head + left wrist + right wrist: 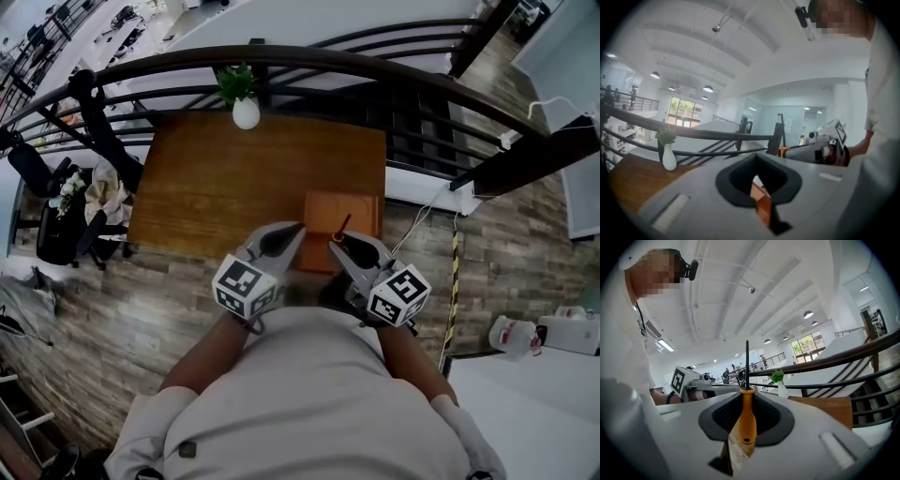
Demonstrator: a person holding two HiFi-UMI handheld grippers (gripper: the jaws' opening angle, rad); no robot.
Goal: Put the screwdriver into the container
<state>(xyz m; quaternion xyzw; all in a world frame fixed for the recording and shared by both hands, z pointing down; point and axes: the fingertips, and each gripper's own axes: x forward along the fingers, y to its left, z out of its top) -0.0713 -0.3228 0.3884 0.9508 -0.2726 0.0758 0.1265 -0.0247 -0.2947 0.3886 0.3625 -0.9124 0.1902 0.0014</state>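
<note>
right gripper view: right gripper (746, 401) clamped on upright orange-handled, black-shafted screwdriver (746, 423) at centre. head view: left gripper (298, 228) jaws together, empty, beside orange rectangular container (361, 214).

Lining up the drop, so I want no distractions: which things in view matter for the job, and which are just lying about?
Job: screwdriver, held in the right gripper's jaws; orange container at the table's near edge.
Just about: white vase with a plant at the table's far edge; black railing; left gripper, holding nothing.
</note>
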